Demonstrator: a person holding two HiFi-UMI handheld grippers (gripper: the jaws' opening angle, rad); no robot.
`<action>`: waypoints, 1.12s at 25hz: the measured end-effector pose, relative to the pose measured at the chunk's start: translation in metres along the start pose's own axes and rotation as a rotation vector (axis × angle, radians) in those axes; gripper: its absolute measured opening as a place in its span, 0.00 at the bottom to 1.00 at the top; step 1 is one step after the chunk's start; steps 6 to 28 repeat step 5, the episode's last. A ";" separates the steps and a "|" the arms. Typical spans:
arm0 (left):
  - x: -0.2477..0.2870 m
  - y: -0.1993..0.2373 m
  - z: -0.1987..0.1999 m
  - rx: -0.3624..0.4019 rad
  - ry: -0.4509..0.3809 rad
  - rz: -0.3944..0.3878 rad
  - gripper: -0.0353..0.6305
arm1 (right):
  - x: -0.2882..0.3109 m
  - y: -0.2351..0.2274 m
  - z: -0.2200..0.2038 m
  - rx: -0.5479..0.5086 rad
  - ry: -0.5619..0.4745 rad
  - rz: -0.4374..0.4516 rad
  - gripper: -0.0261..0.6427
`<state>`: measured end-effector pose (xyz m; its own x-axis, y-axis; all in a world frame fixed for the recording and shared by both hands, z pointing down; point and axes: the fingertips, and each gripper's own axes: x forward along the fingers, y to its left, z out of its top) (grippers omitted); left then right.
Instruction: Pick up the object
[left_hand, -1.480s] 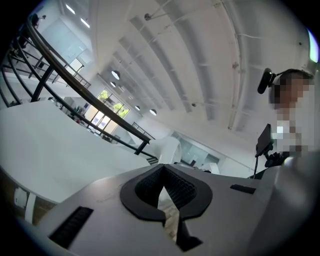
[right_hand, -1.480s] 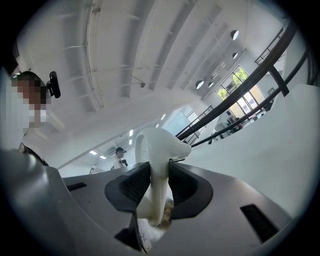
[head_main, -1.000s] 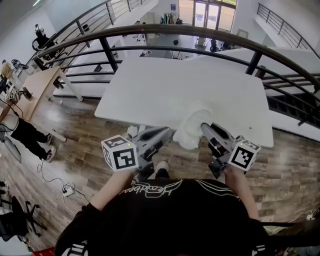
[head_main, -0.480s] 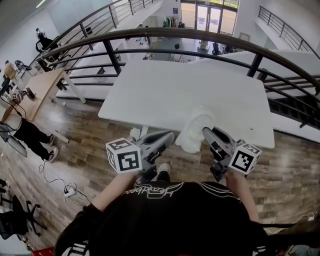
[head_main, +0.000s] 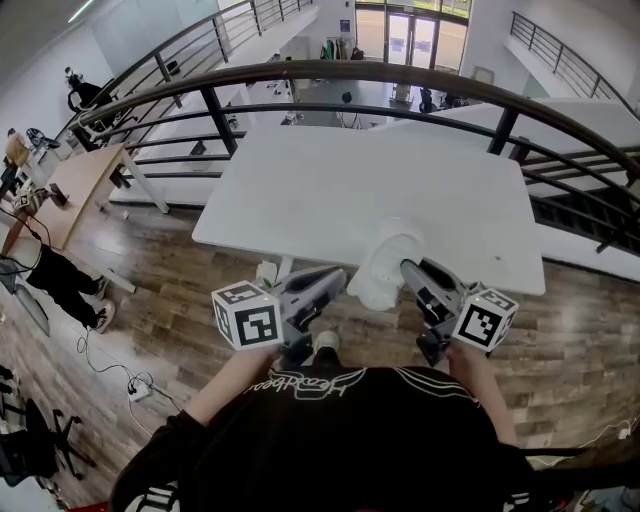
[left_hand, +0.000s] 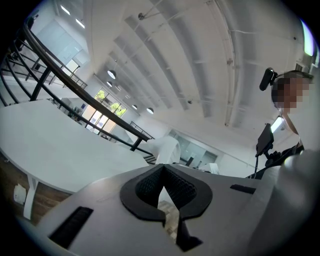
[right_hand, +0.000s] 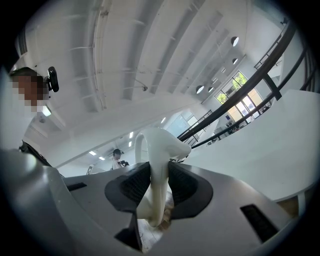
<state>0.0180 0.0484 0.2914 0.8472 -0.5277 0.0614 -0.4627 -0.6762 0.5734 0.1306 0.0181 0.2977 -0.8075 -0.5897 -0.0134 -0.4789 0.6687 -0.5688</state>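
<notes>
A white cup-like object (head_main: 385, 262) hangs at the near edge of the white table (head_main: 330, 190), its lower part showing in front of that edge. My right gripper (head_main: 408, 270) is shut on it. In the right gripper view the object's thin white wall (right_hand: 156, 165) is pinched between the two dark pads and curves up over them. My left gripper (head_main: 338, 276) is just left of the object, apart from it. In the left gripper view its pads (left_hand: 150, 187) meet at the tips with nothing between them.
A black curved railing (head_main: 300, 72) runs behind the table, and a second rail section (head_main: 590, 190) stands at the right. Wooden floor (head_main: 170, 270) lies below. A wooden desk (head_main: 75, 170) and a person's legs (head_main: 60, 280) are at the far left.
Almost nothing differs. The head view has shifted slightly; both grippers and the white object keep their places at the table's near edge.
</notes>
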 end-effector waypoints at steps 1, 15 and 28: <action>0.002 -0.002 -0.001 0.002 0.003 -0.004 0.06 | -0.003 0.000 0.000 0.001 -0.003 -0.005 0.20; 0.008 -0.007 -0.002 0.005 0.013 -0.016 0.06 | -0.011 -0.005 0.005 0.004 -0.015 -0.026 0.20; 0.008 -0.007 -0.002 0.005 0.013 -0.016 0.06 | -0.011 -0.005 0.005 0.004 -0.015 -0.026 0.20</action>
